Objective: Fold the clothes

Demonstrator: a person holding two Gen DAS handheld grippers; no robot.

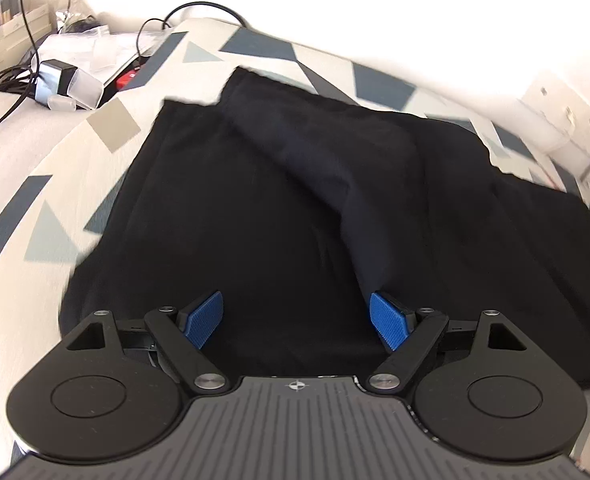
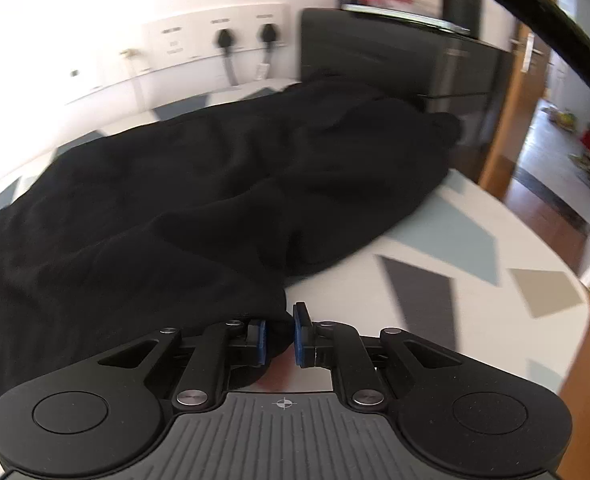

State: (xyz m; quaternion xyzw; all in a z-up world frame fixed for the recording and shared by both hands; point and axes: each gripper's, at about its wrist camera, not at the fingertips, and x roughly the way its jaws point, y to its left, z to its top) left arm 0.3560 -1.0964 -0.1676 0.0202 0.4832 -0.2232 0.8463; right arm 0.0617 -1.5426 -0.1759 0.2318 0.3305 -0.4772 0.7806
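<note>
A black garment lies spread over a table covered in a cloth with grey and blue shapes. In the left wrist view one part of it is folded diagonally across the rest. My left gripper hovers over the garment's near part, jaws wide apart, nothing between the blue pads. In the right wrist view the black garment is bunched in loose folds. My right gripper is at its near edge, blue pads pinching a tuck of the black fabric.
Cables, a small box and plastic bags clutter the far left of the table. A wall with plugged sockets and a dark cabinet stand behind the table. The patterned table cloth ends at a rounded edge, with a doorway beyond.
</note>
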